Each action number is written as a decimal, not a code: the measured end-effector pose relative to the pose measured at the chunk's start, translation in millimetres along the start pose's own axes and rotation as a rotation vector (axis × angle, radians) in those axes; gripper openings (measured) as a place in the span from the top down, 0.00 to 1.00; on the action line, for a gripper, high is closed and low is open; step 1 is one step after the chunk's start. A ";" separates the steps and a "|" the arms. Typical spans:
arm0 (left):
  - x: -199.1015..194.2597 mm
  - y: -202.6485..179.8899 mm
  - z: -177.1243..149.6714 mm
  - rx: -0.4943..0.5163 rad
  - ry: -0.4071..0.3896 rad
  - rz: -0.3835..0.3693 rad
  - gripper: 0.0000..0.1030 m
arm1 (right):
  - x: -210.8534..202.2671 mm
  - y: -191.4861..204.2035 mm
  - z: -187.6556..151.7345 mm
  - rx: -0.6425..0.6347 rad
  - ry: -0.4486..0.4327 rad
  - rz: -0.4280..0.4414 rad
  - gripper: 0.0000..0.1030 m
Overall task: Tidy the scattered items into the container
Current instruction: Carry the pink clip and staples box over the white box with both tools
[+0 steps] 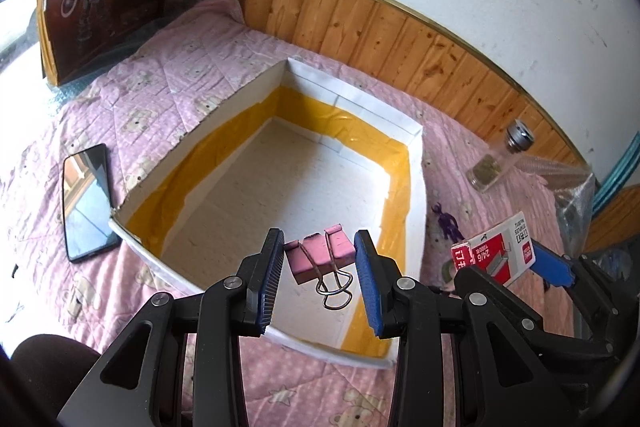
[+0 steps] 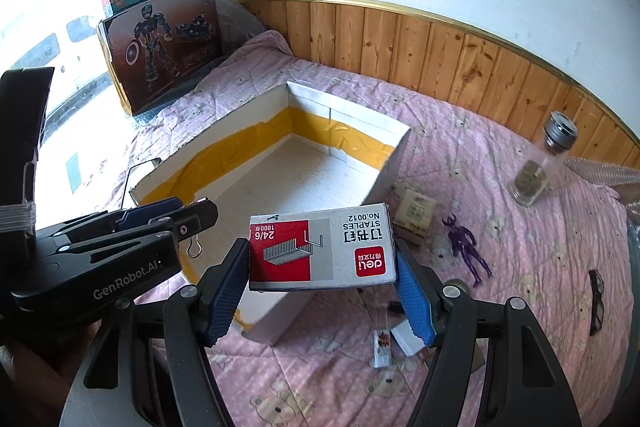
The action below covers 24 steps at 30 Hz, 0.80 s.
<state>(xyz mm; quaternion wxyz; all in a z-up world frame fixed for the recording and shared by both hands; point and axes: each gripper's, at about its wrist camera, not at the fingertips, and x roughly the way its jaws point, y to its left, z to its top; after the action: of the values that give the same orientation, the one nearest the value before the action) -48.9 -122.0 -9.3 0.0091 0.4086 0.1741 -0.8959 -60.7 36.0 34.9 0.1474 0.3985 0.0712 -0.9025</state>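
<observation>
A white foam box (image 1: 224,107) with yellow tape inside lies open on the pink quilt; it also shows in the right wrist view (image 2: 384,147). My left gripper (image 1: 319,259) is shut on a pink binder clip (image 1: 320,253) and holds it over the box's near end. My right gripper (image 2: 322,291) is shut on a red and grey staples box (image 2: 320,247) just right of the foam box's near corner; the staples box also shows in the left wrist view (image 1: 494,249). The left gripper appears at the left of the right wrist view (image 2: 160,219).
A black phone (image 1: 86,203) lies left of the box. A glass jar (image 2: 540,163), a purple figure (image 2: 466,247), a small beige packet (image 2: 414,213), sunglasses (image 2: 596,301) and small cards (image 2: 382,349) lie on the quilt to the right. Toy boxes (image 2: 160,47) stand at the far left.
</observation>
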 end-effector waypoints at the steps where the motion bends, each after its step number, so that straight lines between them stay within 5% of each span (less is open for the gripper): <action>1: 1.3 2.0 1.7 -0.001 0.001 0.001 0.63 | 1.5 0.1 1.5 -0.001 0.001 0.003 0.32; 24: 35.3 21.5 38.5 -0.070 0.053 -0.049 0.63 | 47.0 1.1 37.9 -0.002 0.034 0.053 0.32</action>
<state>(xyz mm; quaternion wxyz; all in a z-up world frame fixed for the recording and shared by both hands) -97.0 -150.0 -18.5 -0.0031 0.4272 0.2152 -0.8782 -116.9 15.9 25.6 0.1702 0.4153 0.0640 -0.8913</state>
